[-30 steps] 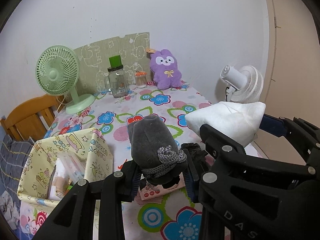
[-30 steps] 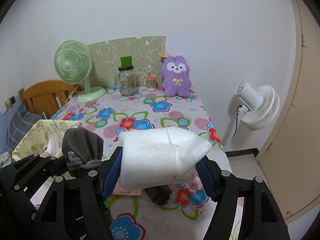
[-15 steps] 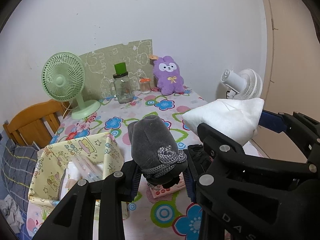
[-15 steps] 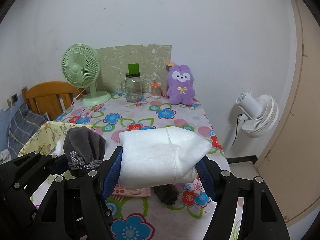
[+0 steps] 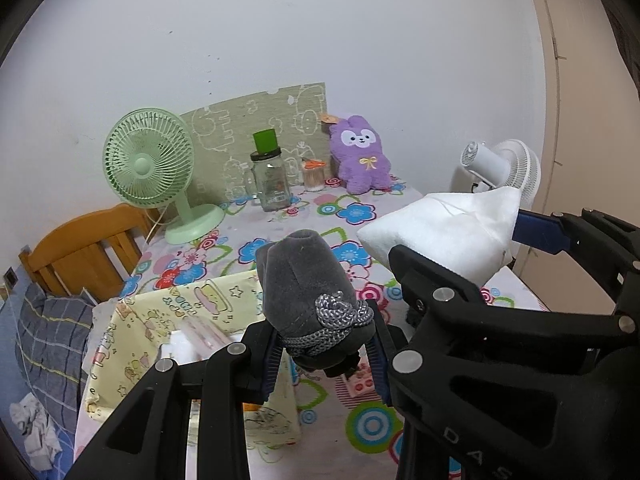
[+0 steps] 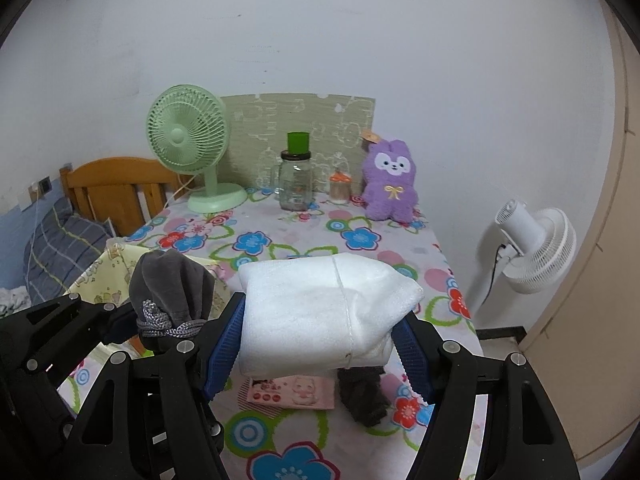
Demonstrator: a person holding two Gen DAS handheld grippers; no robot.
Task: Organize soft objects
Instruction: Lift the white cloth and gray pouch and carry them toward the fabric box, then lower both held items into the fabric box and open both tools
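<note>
My left gripper (image 5: 324,354) is shut on a grey drawstring pouch (image 5: 308,296), held upright above the table; the same grey pouch (image 6: 172,292) shows in the right wrist view at the left. My right gripper (image 6: 320,344) is shut on a white folded soft pad (image 6: 320,312), and that white pad (image 5: 440,232) appears at the right of the left wrist view. Both sit above the flowered tablecloth (image 6: 280,244). A yellow fabric bin (image 5: 176,312) stands open just left of and below the pouch. A purple plush bunny (image 6: 390,186) leans on the far wall.
A green desk fan (image 6: 188,148), a glass jar with a green lid (image 6: 296,184) and a small orange-capped jar (image 6: 339,190) line the back. A pink card (image 6: 292,394) and a dark cloth (image 6: 364,398) lie under the pad. A white floor fan (image 6: 532,248) stands right; a wooden headboard (image 6: 116,188) left.
Both grippers have drawn back from the wall and risen a little with their loads; the far objects look smaller and more of the yellow bin shows. Neither grip has changed.
</note>
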